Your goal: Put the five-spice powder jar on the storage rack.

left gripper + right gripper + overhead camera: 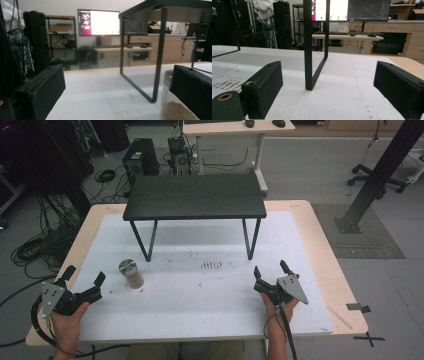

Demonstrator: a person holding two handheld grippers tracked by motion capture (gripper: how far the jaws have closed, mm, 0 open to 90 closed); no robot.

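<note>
Fingers of both grippers stand spread apart and hold nothing: the left gripper (84,282) rests low at the near left of the counter (210,295), the right gripper (270,271) at the near right. Just ahead and to the right of the left fingers (40,92) stands a small jar (131,273), upright, with a flat metal lid and a brown powder filling its lower part; in the left gripper view its clear wall rises beside the right-hand finger, close but not between the two. It looks light, stiff and smooth-sided, likely glass or hard plastic, so it may slip or tip if nudged off-centre; the safest hold seems to be square across the body below the lid, with an even squeeze. Beyond both pairs of fingers a black stand (195,196) on thin metal legs straddles the white sheet covering the counter, which is speckled with brown crumbs between the grippers. Cables, computers and desks crowd the floor behind.
</note>
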